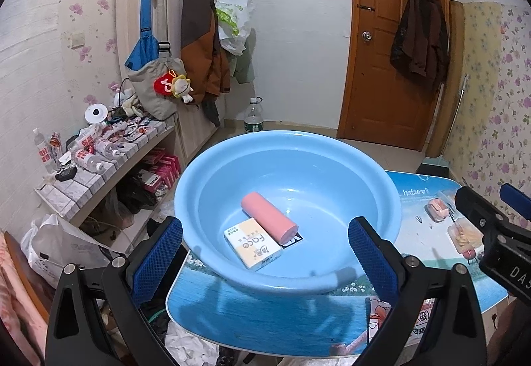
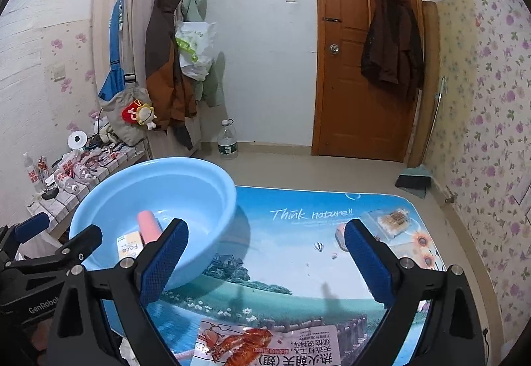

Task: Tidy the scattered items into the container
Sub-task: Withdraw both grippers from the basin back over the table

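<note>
A light blue basin [image 1: 232, 163] [image 2: 212, 186] stands on the left part of the picture-printed table [image 2: 282, 253]. Inside it lie a pink roll [image 1: 268, 216] [image 2: 148, 225] and a pack of tissues [image 1: 252, 246] [image 2: 127, 246]. My left gripper [image 1: 265, 250] is open, in front of the basin, with nothing between its fingers. My right gripper [image 2: 265, 253] is open above the table, right of the basin. A red-printed snack packet [image 2: 268, 342] [image 1: 415, 323] lies at the near table edge. A clear pack of biscuits [image 2: 391, 220] [image 1: 464, 236] and a small pink item [image 1: 436, 208] [image 2: 340, 233] lie at the far right.
A low tiled shelf [image 1: 99, 173] cluttered with bottles and packets runs along the left wall. Bags and white crumpled stuff [image 1: 66, 250] lie on the floor by it. A water bottle [image 2: 227, 140] stands on the floor. Coats hang on a wardrobe [image 2: 166, 60] and on the door [image 2: 391, 31].
</note>
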Motion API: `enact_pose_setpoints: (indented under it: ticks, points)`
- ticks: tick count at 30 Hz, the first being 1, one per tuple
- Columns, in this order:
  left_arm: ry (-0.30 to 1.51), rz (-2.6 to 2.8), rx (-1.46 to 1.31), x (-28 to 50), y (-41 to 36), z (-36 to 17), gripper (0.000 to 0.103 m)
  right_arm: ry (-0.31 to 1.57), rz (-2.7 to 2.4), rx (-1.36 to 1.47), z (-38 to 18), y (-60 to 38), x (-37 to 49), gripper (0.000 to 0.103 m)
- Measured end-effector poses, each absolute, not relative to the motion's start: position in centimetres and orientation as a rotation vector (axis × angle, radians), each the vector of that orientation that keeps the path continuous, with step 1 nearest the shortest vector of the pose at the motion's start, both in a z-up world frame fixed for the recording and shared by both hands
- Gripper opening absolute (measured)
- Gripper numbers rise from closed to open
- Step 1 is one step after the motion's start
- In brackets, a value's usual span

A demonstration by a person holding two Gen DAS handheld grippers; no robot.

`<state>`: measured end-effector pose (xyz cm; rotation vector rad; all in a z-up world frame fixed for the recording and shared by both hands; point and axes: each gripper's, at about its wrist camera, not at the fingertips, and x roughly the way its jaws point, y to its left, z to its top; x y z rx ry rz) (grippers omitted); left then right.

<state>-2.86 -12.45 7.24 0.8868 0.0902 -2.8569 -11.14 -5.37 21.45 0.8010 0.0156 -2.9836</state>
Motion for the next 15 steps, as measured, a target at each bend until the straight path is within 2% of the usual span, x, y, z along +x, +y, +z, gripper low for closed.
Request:
enact_pose_setpoints:
  ticks: [9,15]
  points:
    - [0.086,-2.870,0.888,-2.6,-11.6,7.4,0.101,-0.064,-2.973,0.813,21.2,-3.6,-10.5,0.096]
    - [0.110,-2.879,0.883,-2.5,-10.7,7.5,0.101,0.050,-2.989,0.784,21.0,-3.9,-9.6,0.096]
